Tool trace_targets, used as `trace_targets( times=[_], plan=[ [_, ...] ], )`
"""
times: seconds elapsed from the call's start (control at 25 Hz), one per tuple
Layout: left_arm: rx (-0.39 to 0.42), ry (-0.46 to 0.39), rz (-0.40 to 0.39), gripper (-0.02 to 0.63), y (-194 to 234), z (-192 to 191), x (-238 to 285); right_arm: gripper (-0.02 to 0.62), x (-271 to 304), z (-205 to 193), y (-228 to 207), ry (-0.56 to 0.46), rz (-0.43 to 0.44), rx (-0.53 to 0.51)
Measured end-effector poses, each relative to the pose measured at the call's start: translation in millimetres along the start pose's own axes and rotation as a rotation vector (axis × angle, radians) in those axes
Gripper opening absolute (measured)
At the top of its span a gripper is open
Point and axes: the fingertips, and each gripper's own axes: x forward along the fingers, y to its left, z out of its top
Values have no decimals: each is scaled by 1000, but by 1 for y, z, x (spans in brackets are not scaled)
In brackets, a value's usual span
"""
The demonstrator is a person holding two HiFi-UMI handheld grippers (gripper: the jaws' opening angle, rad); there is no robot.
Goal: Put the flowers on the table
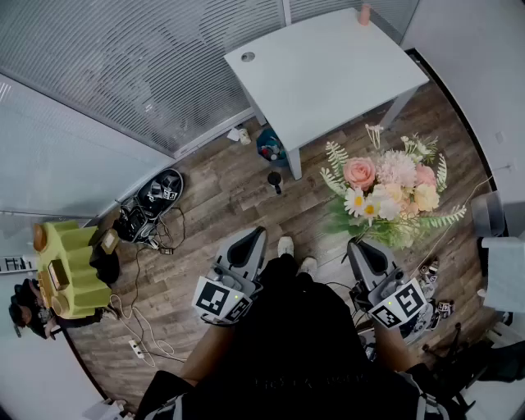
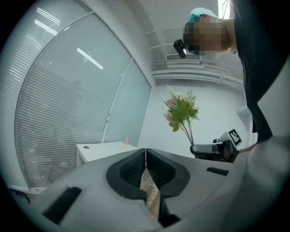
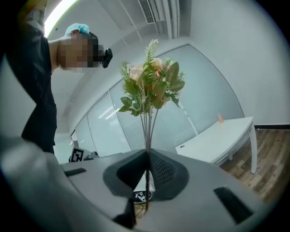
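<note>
1. Over the wood floor (image 1: 221,193), well apart from the counter (image 1: 328,74), the flowers (image 1: 390,193) stand upright in the right claw (image 1: 358,246). The task's thing is in hand, not yet set down.
2. Right gripper view: right claw (image 3: 147,156) is clamped on the thin stems (image 3: 148,129), low down. Blooms & leaves fan out well above the jaws.
3. Left claw (image 1: 253,236) hangs near the person's body. Its own view shows the jaws pressed together w/ nothing btwn them, just floor through the slit.
4. Counter top looks bare except a small pinkish item (image 1: 363,14) at the far corner, so there's plenty of room to lay the bunch.
5. Risk 1, prob. the main one: the bunch is top-heavy & held only by a few wiry stems. A quick swing toward the counter could make it pivot or slide in the jaws.
6. Risk 2: several stems, one pinch. An outer stem may be gripped less hard & could drop out.
7. Risk 3: letting go w/ the heads past the counter edge. The weight sits in the blooms, so they'd likely tip off onto the floor.
8. Risk 4: walking up, feet could catch the dark cup-like thing (image 1: 275,181) by the counter leg. Cables (image 1: 164,239) lie off to the left, less of a worry.
</note>
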Motion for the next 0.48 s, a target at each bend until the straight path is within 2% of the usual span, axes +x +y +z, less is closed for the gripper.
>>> trace_targets(
  times=[0.28, 0.48],
  plan=[
    [-3, 3, -81, 18, -6, 13, 14, 39, 10, 8, 5, -26, -31, 1],
    [58, -26, -129, 18, -58, 18, 4, 38, -41, 19, 16, -111, -76, -59]
  ],
)
